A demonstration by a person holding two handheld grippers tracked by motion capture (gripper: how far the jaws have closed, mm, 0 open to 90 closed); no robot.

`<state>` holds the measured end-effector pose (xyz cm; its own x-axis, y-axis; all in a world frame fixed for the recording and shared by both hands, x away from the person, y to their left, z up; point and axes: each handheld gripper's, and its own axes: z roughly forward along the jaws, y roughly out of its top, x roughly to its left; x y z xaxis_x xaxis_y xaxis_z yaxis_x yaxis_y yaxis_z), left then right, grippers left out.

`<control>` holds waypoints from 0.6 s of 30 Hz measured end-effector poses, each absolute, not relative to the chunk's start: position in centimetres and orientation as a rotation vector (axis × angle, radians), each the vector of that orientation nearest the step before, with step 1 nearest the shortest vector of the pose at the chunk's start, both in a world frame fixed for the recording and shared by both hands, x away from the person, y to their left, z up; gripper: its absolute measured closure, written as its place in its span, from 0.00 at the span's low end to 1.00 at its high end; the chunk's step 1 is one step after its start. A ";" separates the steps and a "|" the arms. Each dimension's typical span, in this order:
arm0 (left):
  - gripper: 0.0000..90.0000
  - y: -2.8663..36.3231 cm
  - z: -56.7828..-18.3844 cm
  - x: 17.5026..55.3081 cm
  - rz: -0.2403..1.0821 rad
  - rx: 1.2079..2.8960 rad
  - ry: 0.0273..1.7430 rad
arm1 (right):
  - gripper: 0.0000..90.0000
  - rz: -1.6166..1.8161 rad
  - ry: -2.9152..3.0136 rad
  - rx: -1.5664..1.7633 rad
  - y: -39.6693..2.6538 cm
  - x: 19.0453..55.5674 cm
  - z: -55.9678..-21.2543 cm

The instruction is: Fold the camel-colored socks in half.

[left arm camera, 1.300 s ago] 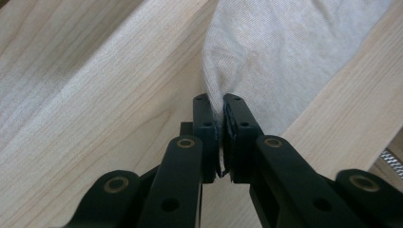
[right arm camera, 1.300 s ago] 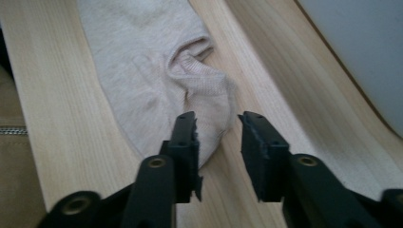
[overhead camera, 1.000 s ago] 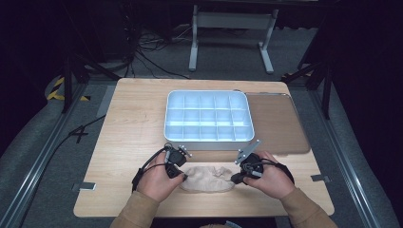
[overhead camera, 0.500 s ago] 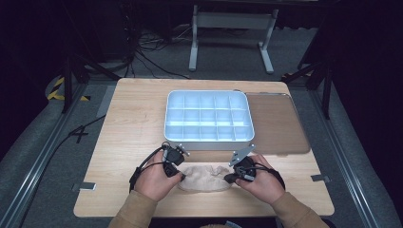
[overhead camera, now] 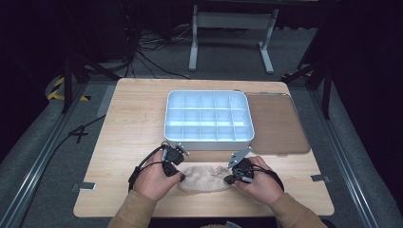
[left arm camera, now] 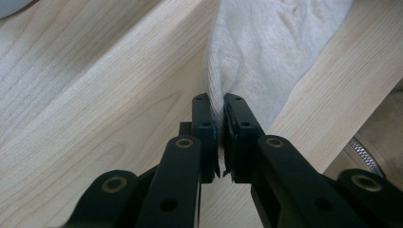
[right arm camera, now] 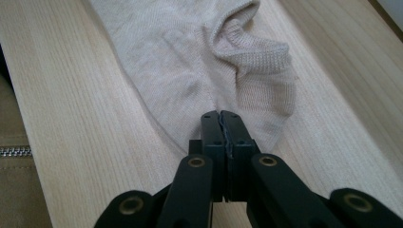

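High view: sock [overhead camera: 204, 178] lies flat on the table [overhead camera: 128, 123], stretched between the two grippers; the left gripper [overhead camera: 177, 174] is at its left end, the right gripper [overhead camera: 230, 179] at its right end, and the tray [overhead camera: 207, 117] sits beyond both, apart from the cloth. Left gripper view: jaws pinch a raised fold of sock [left arm camera: 266, 57] just ahead of the tips, with cloth caught in the narrow slot between the pads. Right gripper view: jaws are pressed together on the sock [right arm camera: 199, 71] edge; the cuff [right arm camera: 254, 45] lies bunched just ahead and slightly right of the tips. Judgement: the step looks like lifting or folding the sock by both ends. To do it well, keep both pinches firm, raise the two ends evenly, and avoid dragging on the wood or pulling hard enough to slip the thin right-hand bite.
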<state>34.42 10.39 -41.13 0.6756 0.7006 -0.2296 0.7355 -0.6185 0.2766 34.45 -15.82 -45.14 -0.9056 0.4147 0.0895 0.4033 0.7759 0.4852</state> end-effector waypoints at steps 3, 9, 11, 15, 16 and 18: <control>0.93 10.2 -40.8 34.4 -0.138 2.545 1.121 | 1.00 0.804 2.934 0.680 -15.8 34.4 -45.2; 0.89 9.4 -40.1 34.5 -0.170 2.547 1.079 | 1.00 0.823 2.921 0.675 -16.0 34.2 -45.3; 0.90 9.2 -39.9 34.4 -0.169 2.543 1.076 | 1.00 0.825 2.919 0.674 -16.0 34.2 -45.3; 0.91 8.6 -39.3 34.7 -0.174 2.539 1.043 | 1.00 0.853 2.908 0.678 -16.2 34.0 -45.5; 0.91 8.5 -39.2 34.7 -0.170 2.541 1.038 | 1.00 0.853 2.907 0.676 -16.2 34.0 -45.5; 0.92 8.2 -38.9 34.8 -0.171 2.528 1.025 | 1.00 0.855 2.901 0.673 -16.2 33.9 -45.5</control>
